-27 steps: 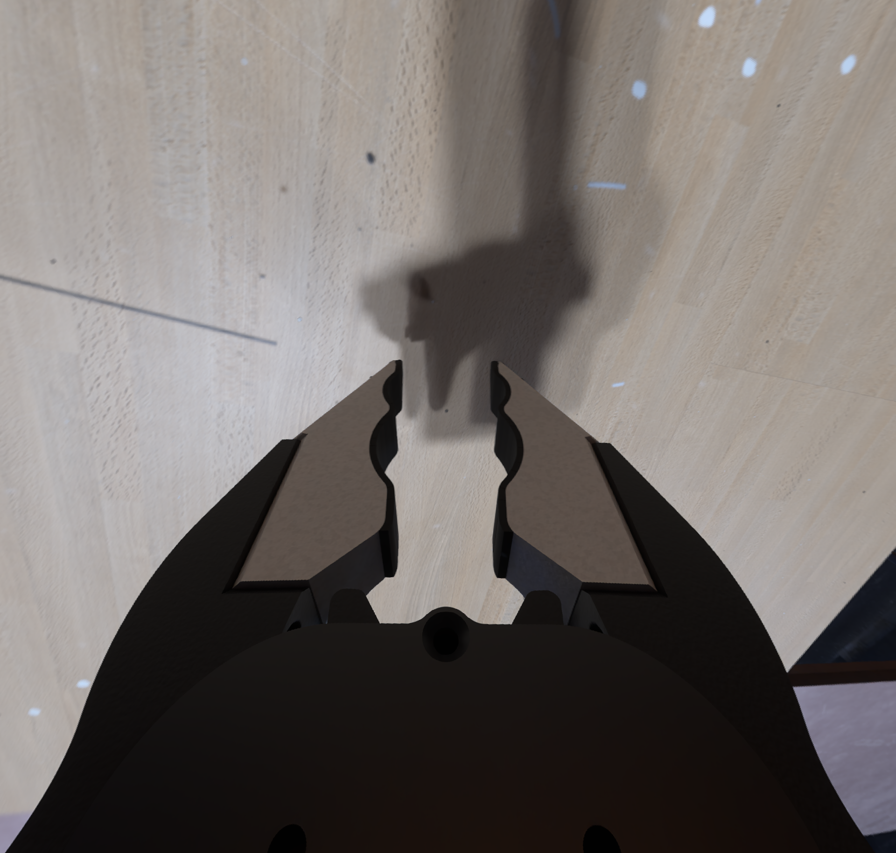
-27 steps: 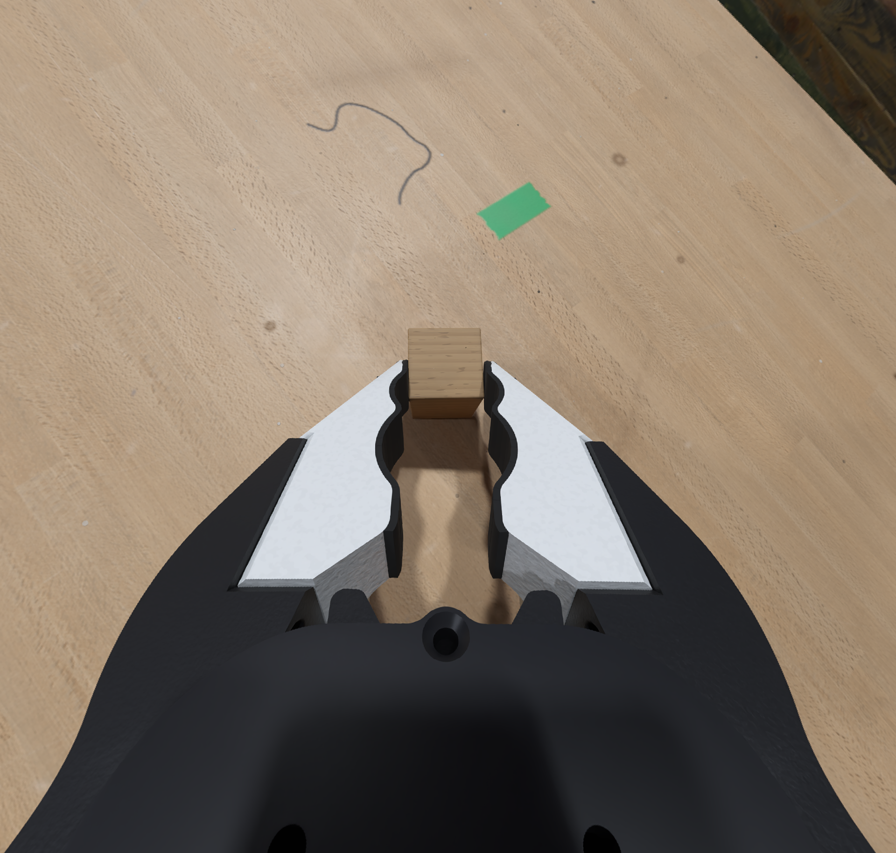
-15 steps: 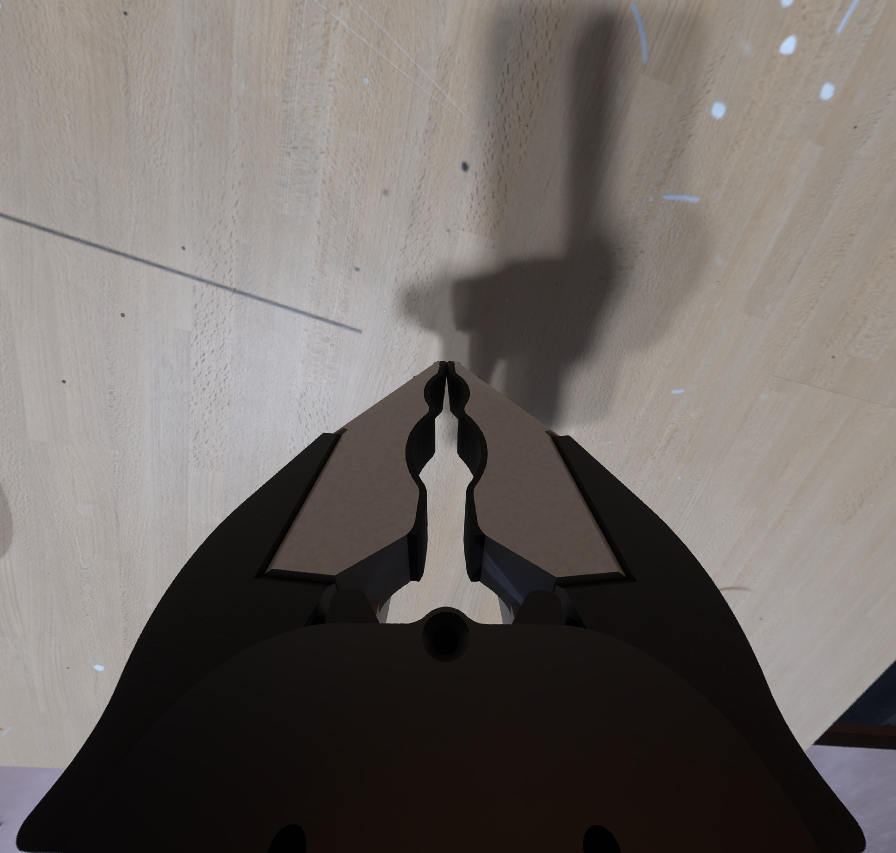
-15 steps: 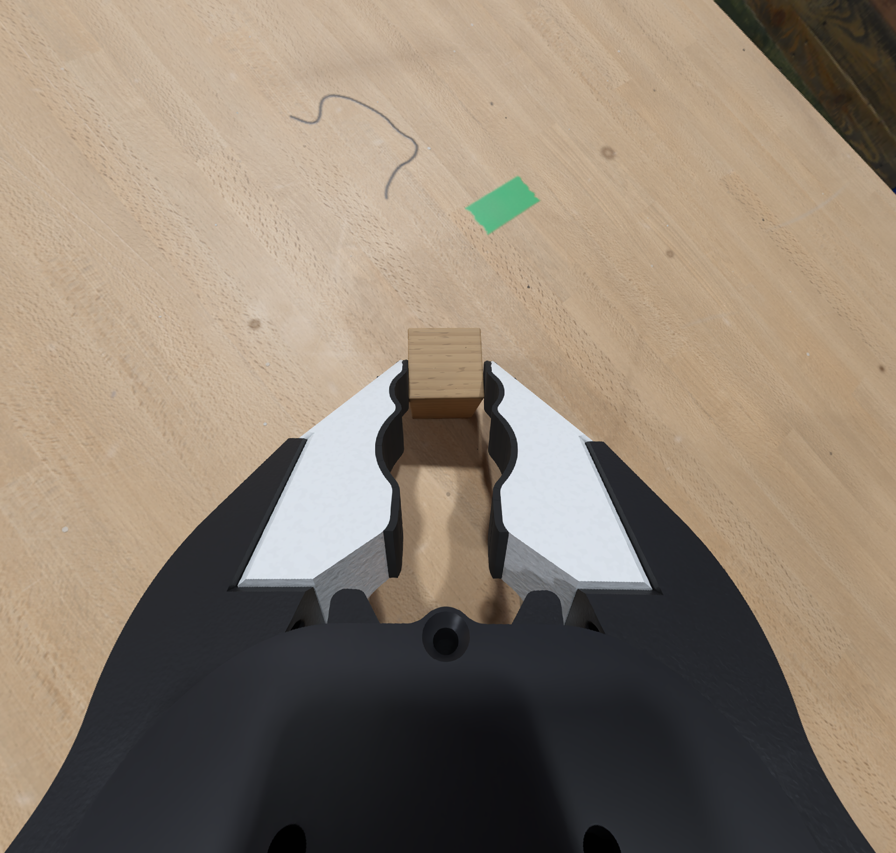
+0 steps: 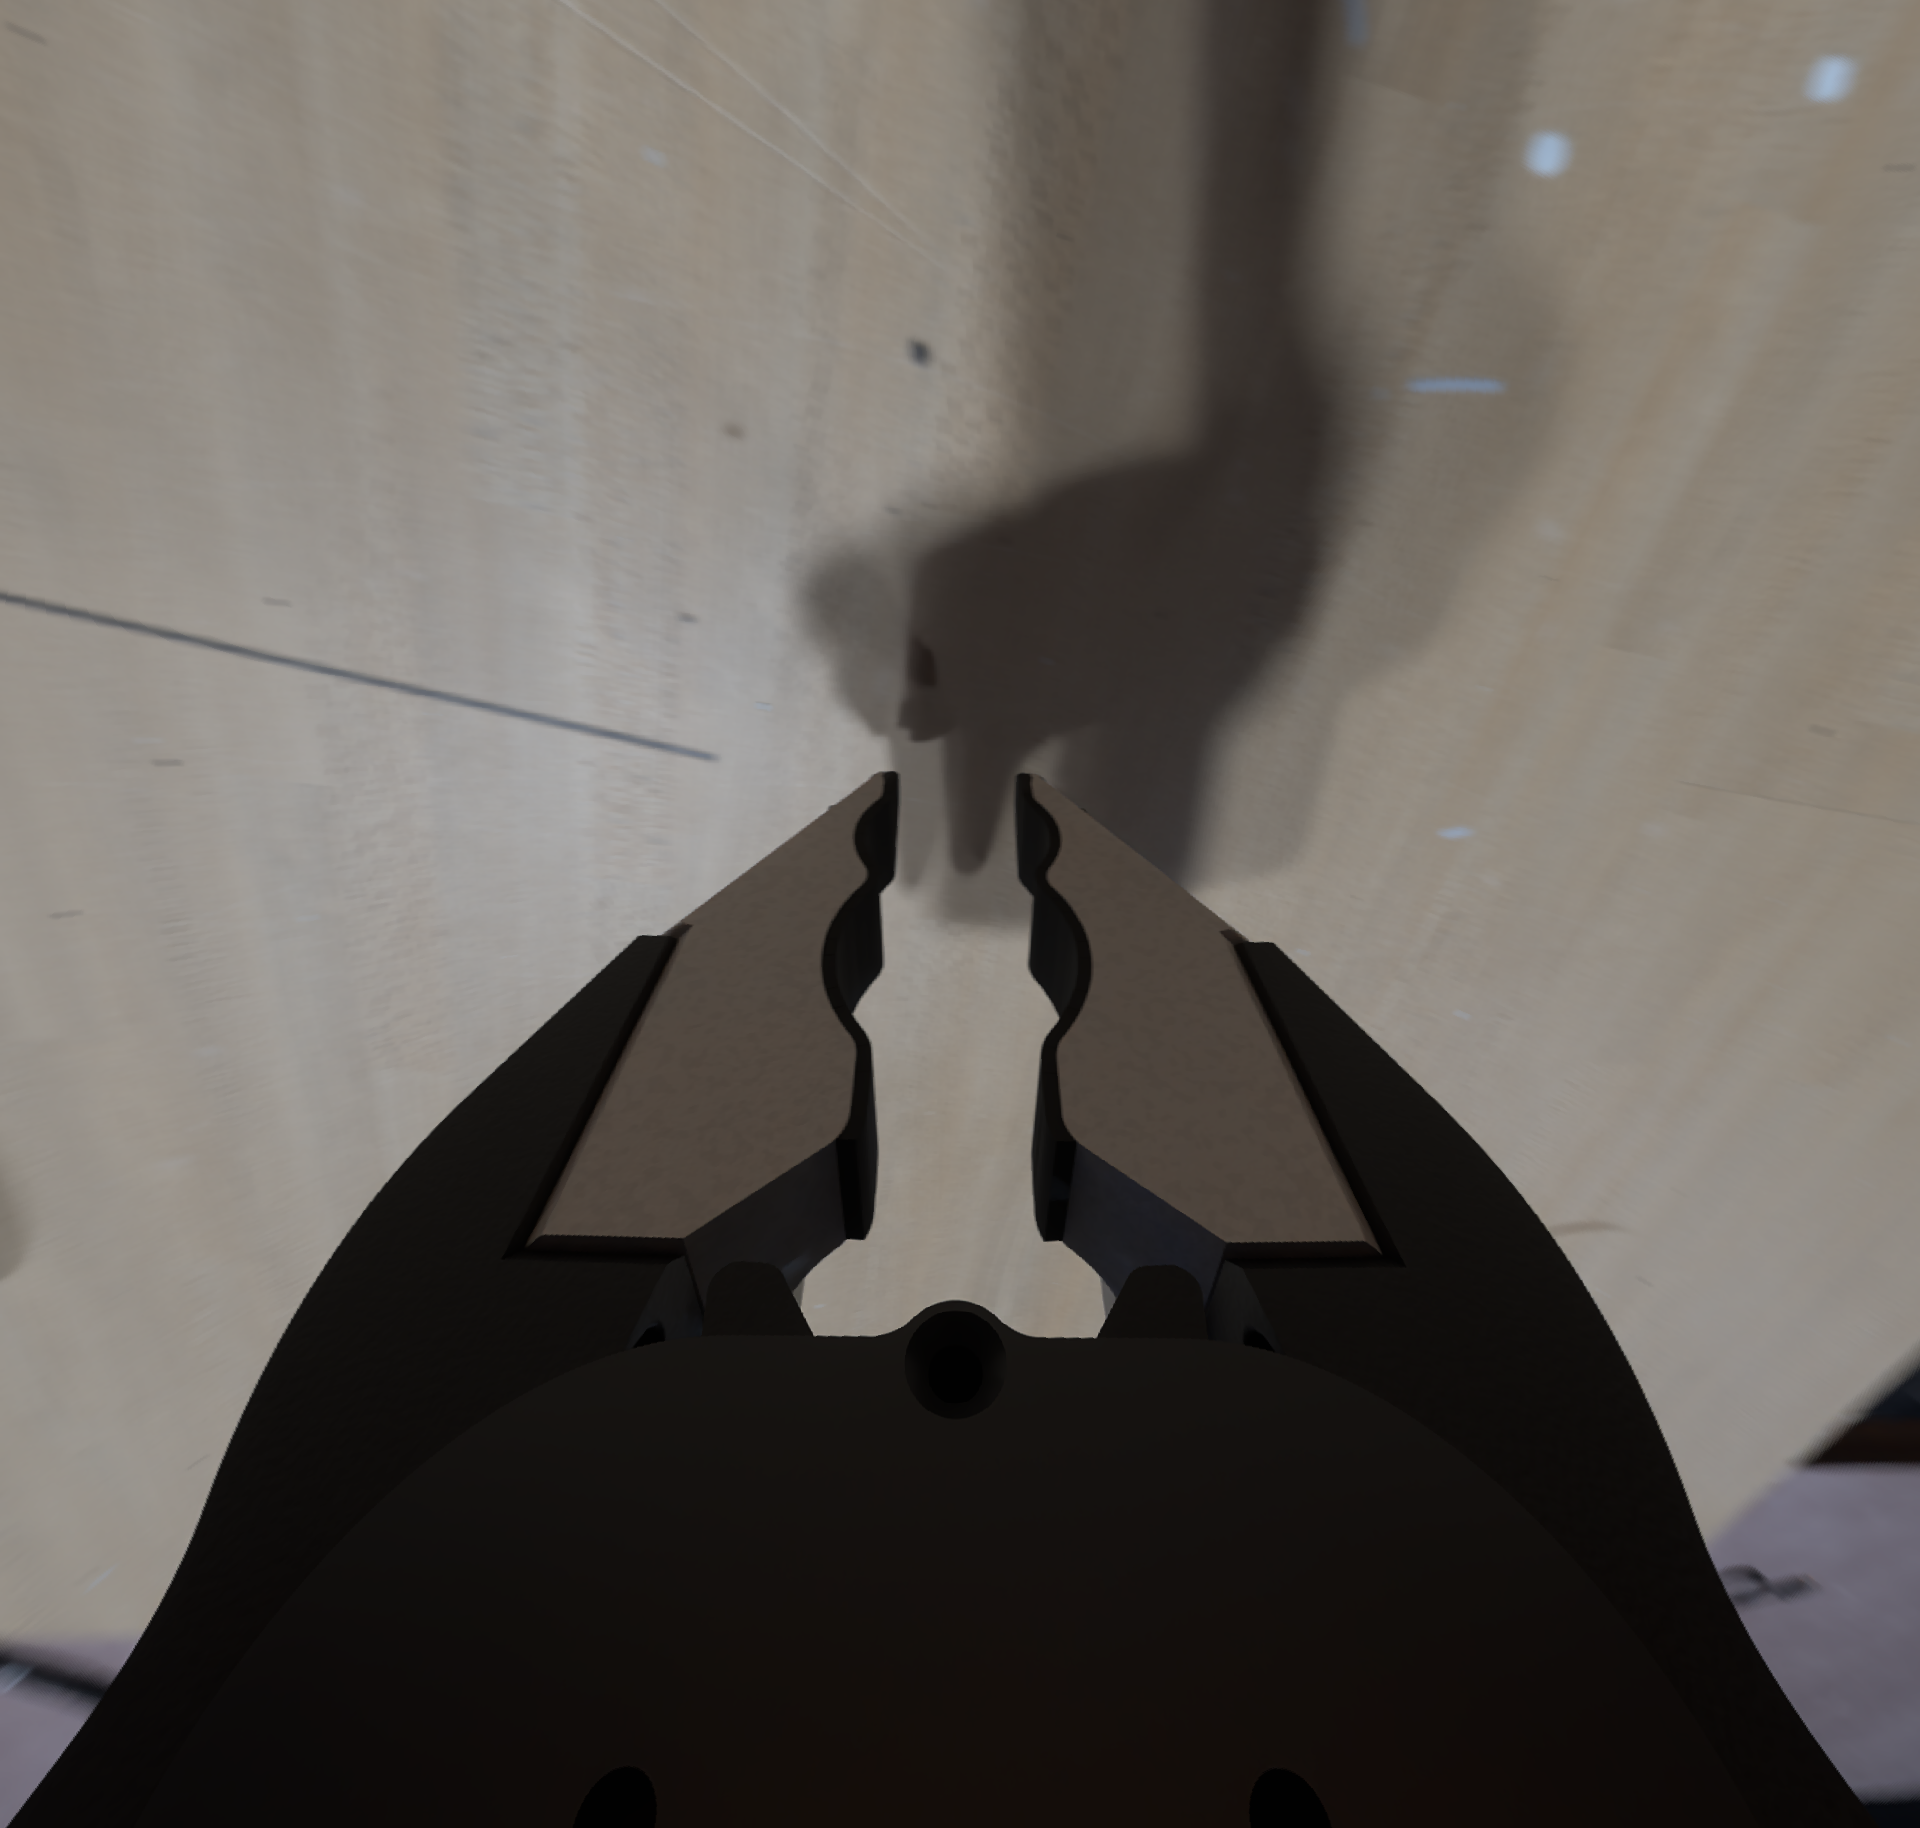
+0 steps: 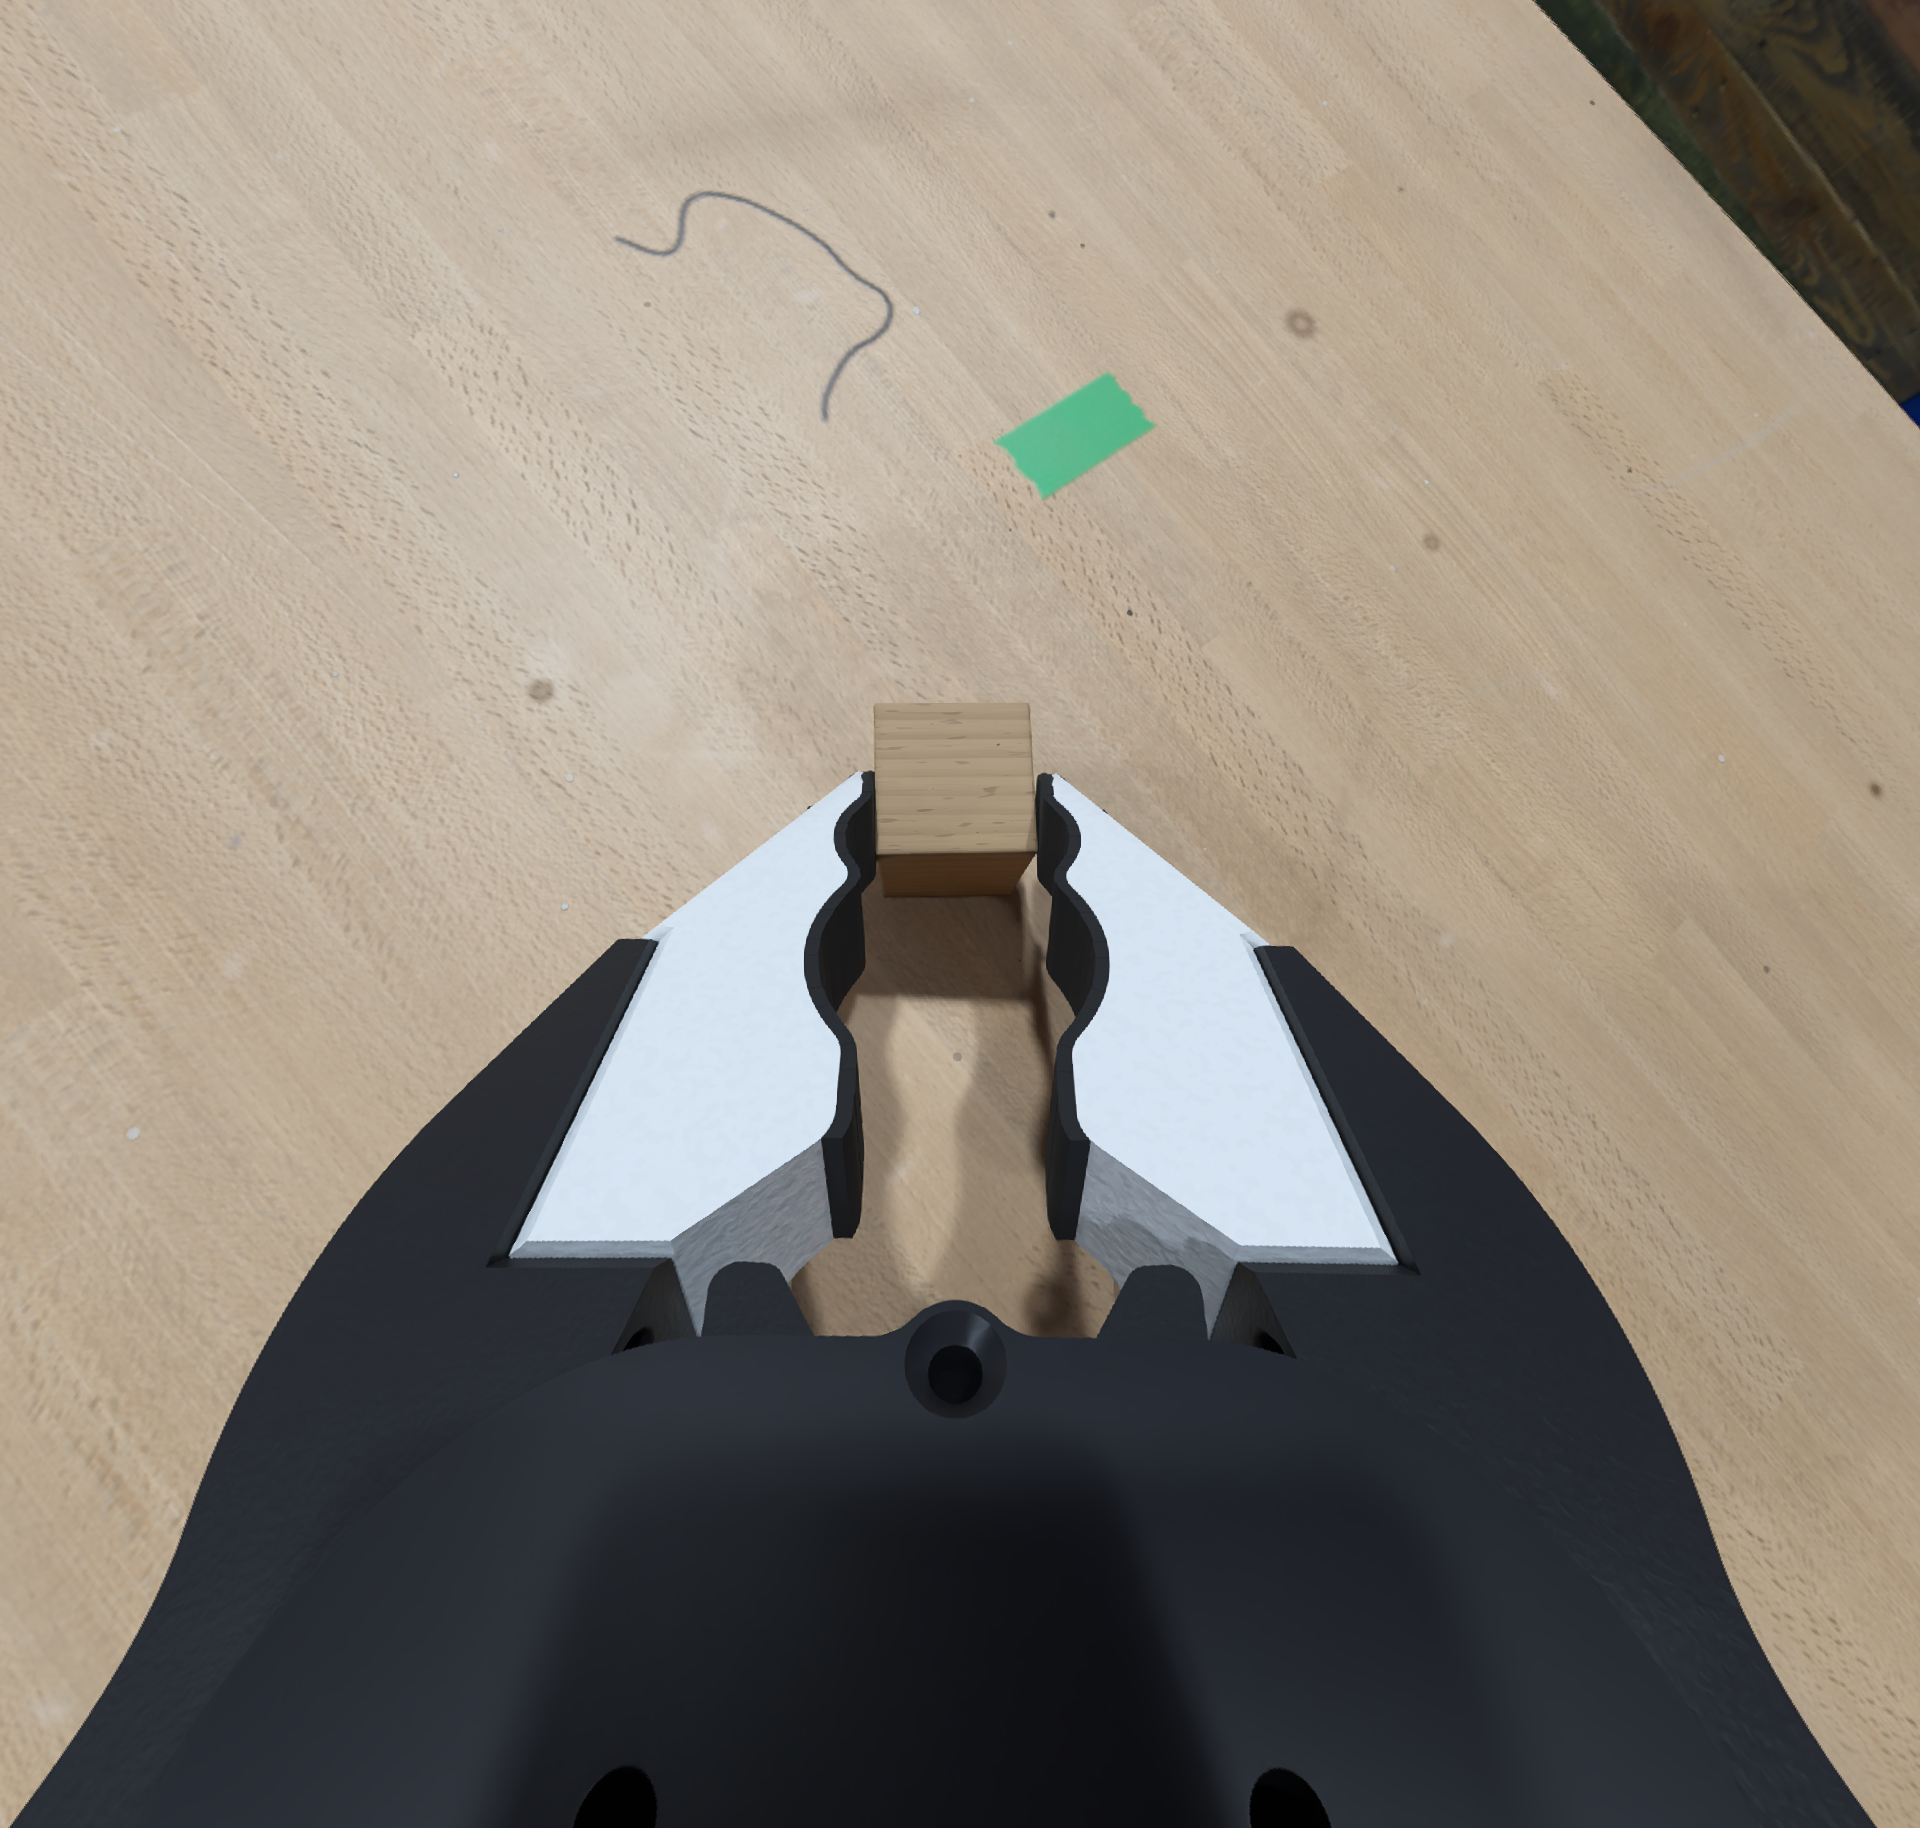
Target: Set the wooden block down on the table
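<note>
while clamped on the wooden block (image 6: 954, 791) above the table (image 6: 416, 635), right tongs (image 6: 954, 791); left tongs (image 5: 956, 802) narrowly parted, empty

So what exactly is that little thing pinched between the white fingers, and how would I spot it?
Start from the wide pale wooden table, then find the black hand-held gripper with white fingers pointing across it. Clamped between its tips is the wooden block, a small light-brown cube. Unlike the flat green tape and grey squiggle beyond it, it is a solid thing.
</note>
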Robot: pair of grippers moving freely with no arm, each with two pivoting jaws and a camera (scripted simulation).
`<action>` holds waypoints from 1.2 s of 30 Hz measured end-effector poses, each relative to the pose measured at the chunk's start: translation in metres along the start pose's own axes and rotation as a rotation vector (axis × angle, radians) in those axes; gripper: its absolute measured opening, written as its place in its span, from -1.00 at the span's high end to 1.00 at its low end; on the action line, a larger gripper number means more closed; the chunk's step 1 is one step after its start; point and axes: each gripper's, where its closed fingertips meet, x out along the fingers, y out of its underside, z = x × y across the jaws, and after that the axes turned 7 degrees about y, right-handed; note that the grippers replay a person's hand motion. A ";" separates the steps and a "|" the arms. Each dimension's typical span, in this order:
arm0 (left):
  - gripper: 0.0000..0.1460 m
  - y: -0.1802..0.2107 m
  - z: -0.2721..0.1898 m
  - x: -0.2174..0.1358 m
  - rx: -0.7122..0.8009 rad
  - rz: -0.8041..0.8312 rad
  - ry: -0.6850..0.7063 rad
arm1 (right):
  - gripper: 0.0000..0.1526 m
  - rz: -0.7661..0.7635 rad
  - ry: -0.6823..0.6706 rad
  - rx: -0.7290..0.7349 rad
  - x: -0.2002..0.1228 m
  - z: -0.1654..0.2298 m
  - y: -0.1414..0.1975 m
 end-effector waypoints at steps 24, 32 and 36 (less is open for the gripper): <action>0.53 0.026 0.048 -0.022 -0.254 -0.007 -0.118 | 0.60 -0.005 -0.012 0.011 0.000 0.000 0.000; 0.81 0.013 0.000 -0.014 -0.144 0.013 0.039 | 0.60 -0.009 -0.020 0.015 0.000 0.001 0.000; 0.77 0.009 -0.002 -0.035 -0.157 -0.071 0.057 | 0.58 -0.010 -0.022 0.014 -0.001 0.001 0.000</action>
